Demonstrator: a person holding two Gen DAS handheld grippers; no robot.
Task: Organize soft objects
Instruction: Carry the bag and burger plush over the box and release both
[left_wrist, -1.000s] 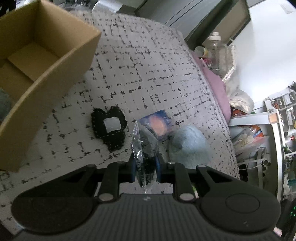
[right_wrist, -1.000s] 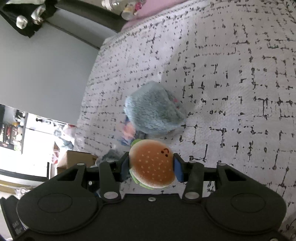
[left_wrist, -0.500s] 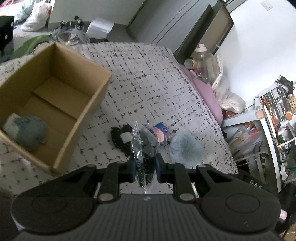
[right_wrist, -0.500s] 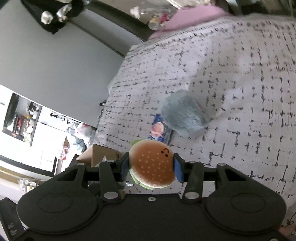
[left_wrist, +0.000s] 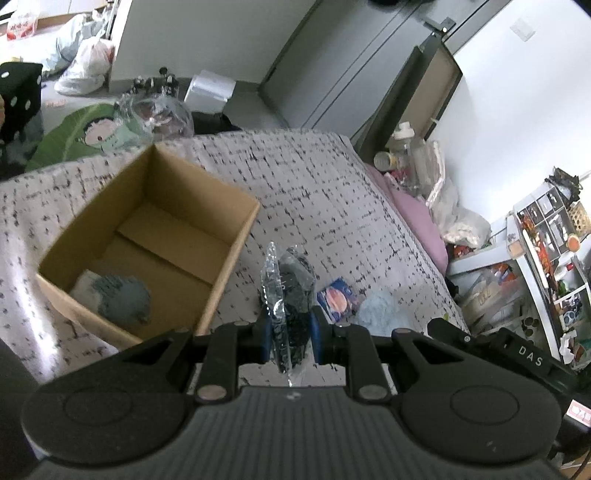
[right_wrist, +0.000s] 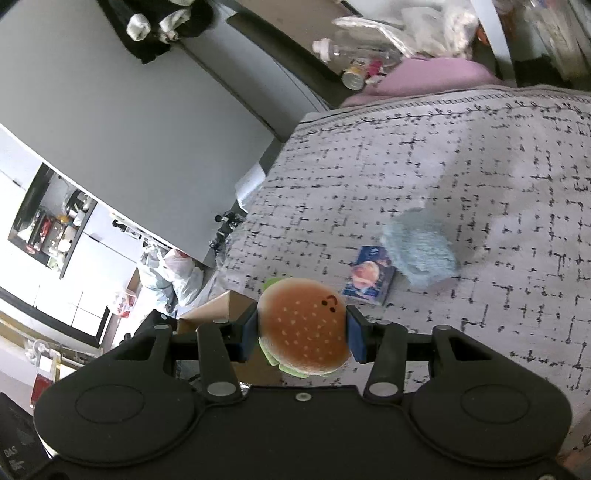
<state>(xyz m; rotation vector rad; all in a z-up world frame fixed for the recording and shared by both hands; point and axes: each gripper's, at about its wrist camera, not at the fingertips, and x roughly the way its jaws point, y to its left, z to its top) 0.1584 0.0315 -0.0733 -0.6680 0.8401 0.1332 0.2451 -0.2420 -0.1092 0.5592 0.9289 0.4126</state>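
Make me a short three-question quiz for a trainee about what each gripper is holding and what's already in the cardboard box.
1. True or false: the cardboard box holds nothing.
2. What does the right gripper hold? A) burger plush B) small blue packet C) pale blue fluffy toy
3. Fill in: the left gripper is shut on a dark item wrapped in clear ____.

Key:
1. False: a grey fluffy toy lies in it.
2. A, the burger plush; the small blue packet and the pale blue fluffy toy lie on the bed.
3. Plastic, the dark bagged item.
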